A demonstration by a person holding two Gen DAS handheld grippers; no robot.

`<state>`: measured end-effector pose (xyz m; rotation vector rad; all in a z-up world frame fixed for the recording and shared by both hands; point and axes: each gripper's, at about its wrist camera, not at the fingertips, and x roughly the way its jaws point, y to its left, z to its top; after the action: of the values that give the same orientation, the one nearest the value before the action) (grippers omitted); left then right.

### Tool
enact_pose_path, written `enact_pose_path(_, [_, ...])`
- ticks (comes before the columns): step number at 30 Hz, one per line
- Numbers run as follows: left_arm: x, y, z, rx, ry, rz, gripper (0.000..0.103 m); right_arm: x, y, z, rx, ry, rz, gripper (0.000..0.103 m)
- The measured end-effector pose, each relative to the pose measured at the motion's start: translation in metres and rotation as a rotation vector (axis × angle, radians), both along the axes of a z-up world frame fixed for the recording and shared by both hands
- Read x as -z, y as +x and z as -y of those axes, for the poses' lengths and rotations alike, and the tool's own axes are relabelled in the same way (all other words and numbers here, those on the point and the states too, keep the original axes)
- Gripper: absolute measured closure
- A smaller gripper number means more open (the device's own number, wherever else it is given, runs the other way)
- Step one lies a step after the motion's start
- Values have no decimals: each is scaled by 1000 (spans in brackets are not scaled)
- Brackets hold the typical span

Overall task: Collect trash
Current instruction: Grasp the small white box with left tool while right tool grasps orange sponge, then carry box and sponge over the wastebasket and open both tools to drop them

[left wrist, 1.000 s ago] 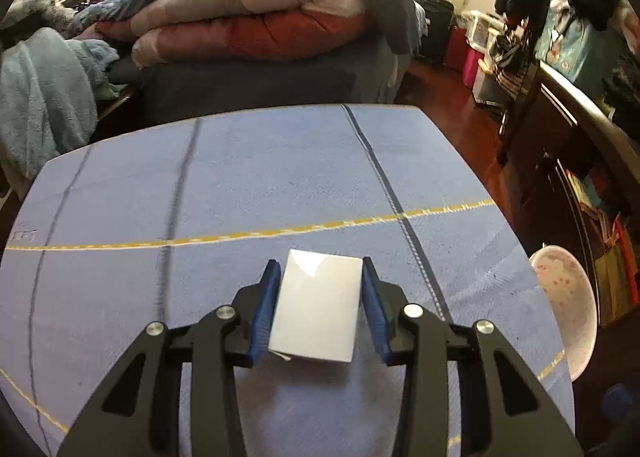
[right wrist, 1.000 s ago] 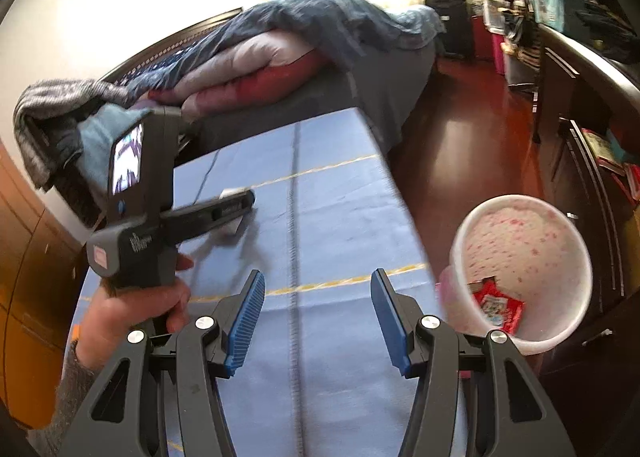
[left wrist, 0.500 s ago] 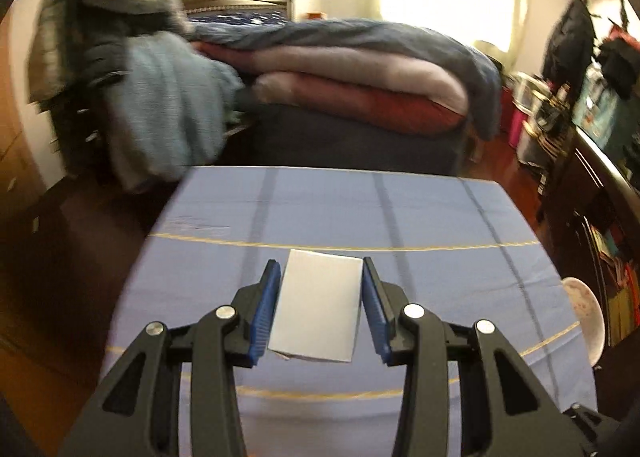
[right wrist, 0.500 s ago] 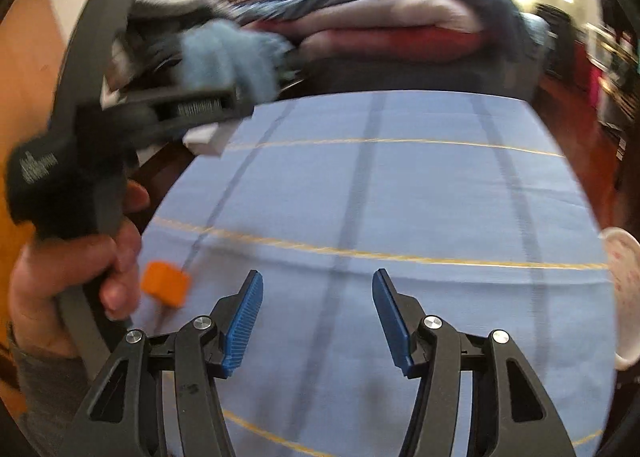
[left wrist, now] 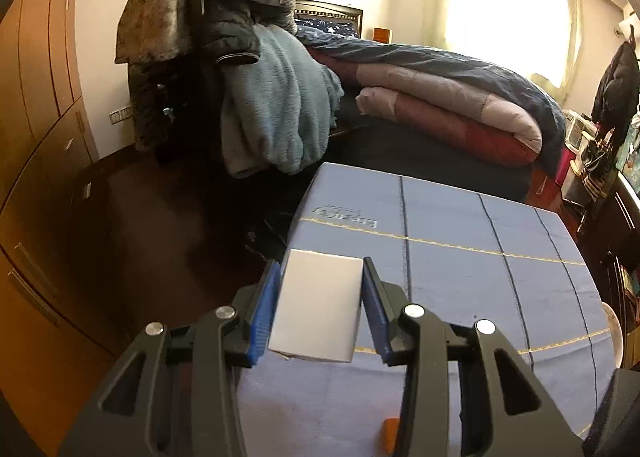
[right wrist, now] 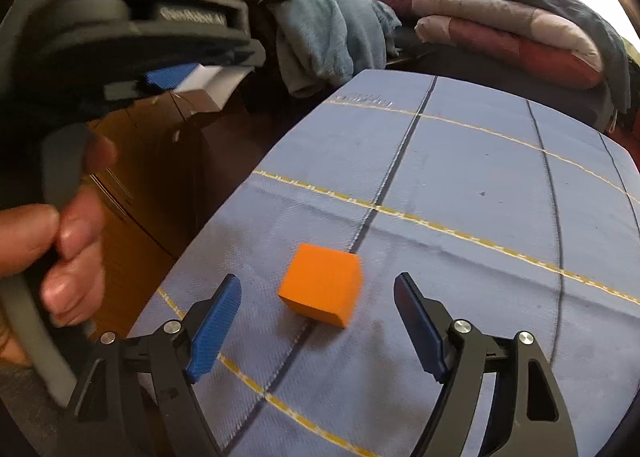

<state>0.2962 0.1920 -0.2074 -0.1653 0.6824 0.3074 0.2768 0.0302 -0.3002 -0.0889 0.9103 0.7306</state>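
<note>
A small white box (left wrist: 318,305) is clamped between the blue pads of my left gripper (left wrist: 319,279), held in the air over the left edge of the blue cloth table (left wrist: 460,225). The right wrist view shows the same white box (right wrist: 216,83) in that left gripper (right wrist: 192,77), up at the left with a hand (right wrist: 60,249) on its handle. An orange cube (right wrist: 322,289) lies on the cloth near the table's left edge. My right gripper (right wrist: 318,293) straddles the cube with its jaws opening, and the pads stand clear of it. A sliver of the orange cube (left wrist: 390,427) shows under the left gripper.
A rim of the pale trash bin (left wrist: 614,331) peeks past the table's right edge. A bed with folded quilts (left wrist: 452,109) lies beyond the table. A chair piled with clothes (left wrist: 224,69) stands at the back left, brown cabinets (left wrist: 36,105) along the left wall, dark floor between.
Both grippers swung left across the table. The bin slid out of the right wrist view and the orange cube came between the right jaws, which spread wider. The left keeps the white box.
</note>
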Motion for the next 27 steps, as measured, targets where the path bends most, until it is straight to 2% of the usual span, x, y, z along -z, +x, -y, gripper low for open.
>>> enact_pose_path(3, [2, -2, -7, -8, -5, 0, 62, 5, 0, -8, -5, -18, -11, 26])
enact_pose_path(5, [2, -2, -9, -12, -11, -1, 62, 8, 0, -12, -3, -35, -7, 37])
enact_pose_path(7, [4, -1, -8, -12, -17, -3, 62, 11, 0, -14, -1, -65, -4, 56])
enact_pose_path(8, [4, 0, -7, -10, -19, -4, 62, 12, 2, -13, 10, -74, -2, 59])
enact_pose_path(11, [4, 2, 1, 5, -19, -7, 62, 11, 5, -4, 21, -43, -28, 61])
enact_pose_path(17, [0, 8, 36, 77, -28, 5, 62, -2, 4, 35, 79, -31, 3, 61])
enact_pose_path(27, [-10, 27, 148, 291, -27, 24, 62, -21, 16, 147, 294, 6, 29, 61])
